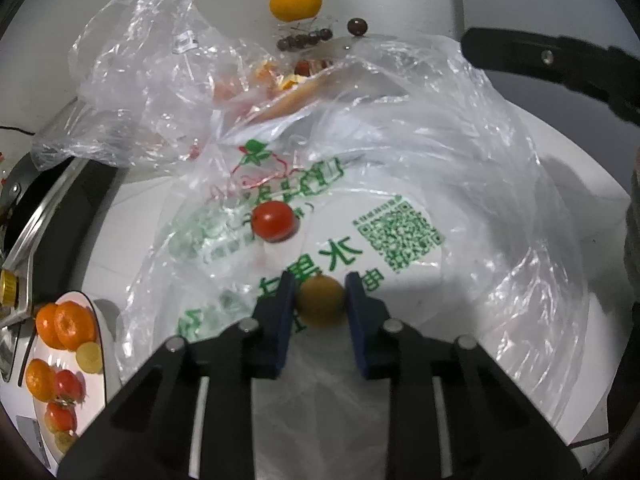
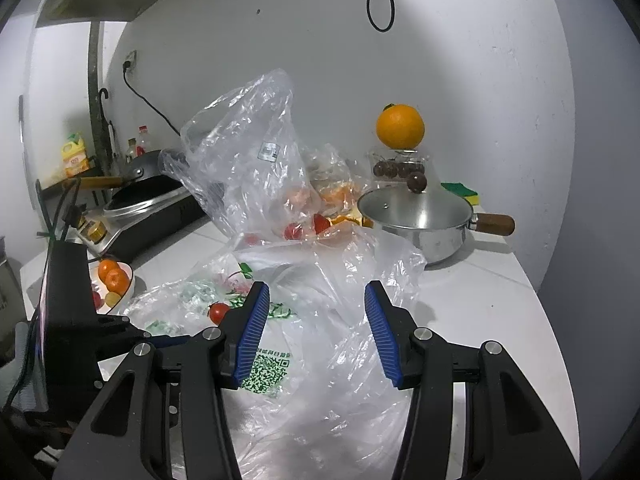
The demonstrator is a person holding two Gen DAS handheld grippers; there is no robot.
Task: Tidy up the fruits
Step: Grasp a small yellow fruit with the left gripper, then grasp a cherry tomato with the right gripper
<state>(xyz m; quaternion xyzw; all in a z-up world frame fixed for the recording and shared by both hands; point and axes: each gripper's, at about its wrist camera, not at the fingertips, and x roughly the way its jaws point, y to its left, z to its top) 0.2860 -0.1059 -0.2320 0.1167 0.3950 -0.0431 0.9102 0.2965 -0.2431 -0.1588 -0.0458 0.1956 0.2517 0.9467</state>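
Observation:
My left gripper (image 1: 320, 292) is shut on a small yellow-orange fruit (image 1: 321, 300), its blue pads pressing both sides, low over a green-printed plastic bag (image 1: 400, 232). A red cherry tomato (image 1: 274, 222) lies on that bag just beyond the fingers; it also shows in the right wrist view (image 2: 219, 312). At the left, a white dish (image 1: 106, 344) holds tangerines, red tomatoes and small yellow fruits. My right gripper (image 2: 316, 320) stands open above the crumpled bag (image 2: 360, 320), nothing between its pads. One of its fingers (image 1: 560, 64) shows at the upper right of the left wrist view.
A clear bag (image 2: 248, 160) with more tomatoes and peel stands behind. A steel lidded pot (image 2: 420, 224) sits at the right, an orange (image 2: 400, 126) on a clear box of dark fruits behind it. An induction cooker with a wok (image 2: 148, 204) is at the left.

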